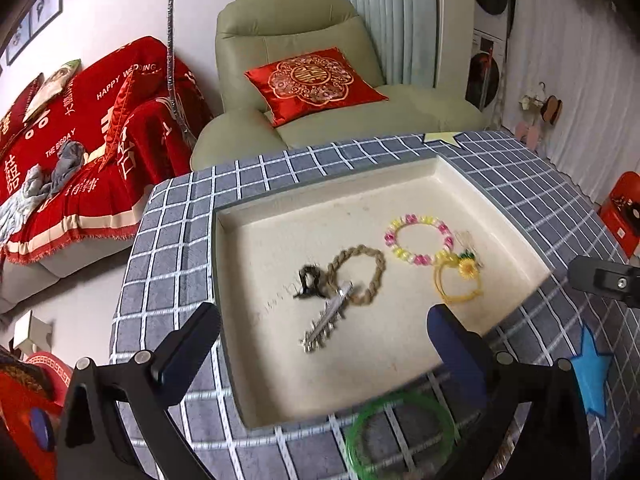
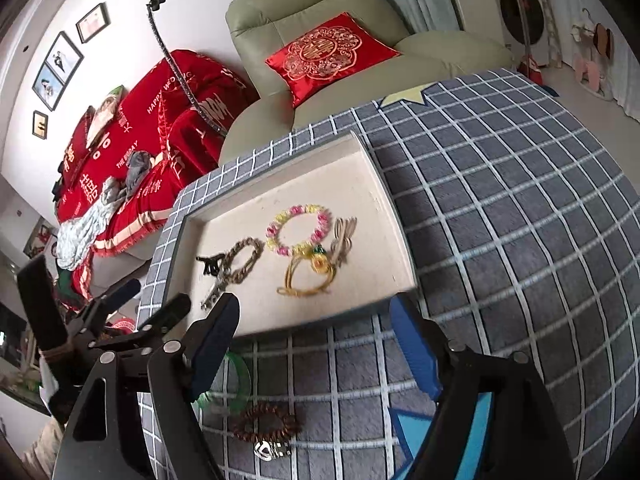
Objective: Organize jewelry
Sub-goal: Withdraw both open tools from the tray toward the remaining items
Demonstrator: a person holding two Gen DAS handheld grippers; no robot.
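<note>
A cream tray (image 1: 440, 184) sits on the grey checked tablecloth. In it lie a pink-and-yellow bead bracelet (image 1: 418, 240), a twisted rope bracelet (image 1: 370, 268), a black claw clip (image 1: 310, 280), a silver hair clip (image 1: 328, 320) and a yellow sunflower hair tie (image 1: 460, 280). A beige bow clip (image 2: 344, 240) lies beside the bead bracelet (image 2: 298, 230). On the cloth in front of the tray are a green bangle (image 1: 400, 432), a brown bead bracelet (image 2: 266, 426) and a small silver piece (image 2: 272, 450). My left gripper (image 1: 323, 314) hangs open over the tray's near half, holding nothing. My right gripper (image 2: 314, 308) is open and empty above the tray's front rim.
A blue star sticker (image 1: 592, 372) and a pale yellow star (image 1: 444, 138) mark the cloth. Beyond the table's far edge stand a green armchair (image 1: 288, 40) with a red cushion and a red-covered sofa (image 1: 80, 140). Bare cloth stretches to the right of the tray (image 2: 500, 200).
</note>
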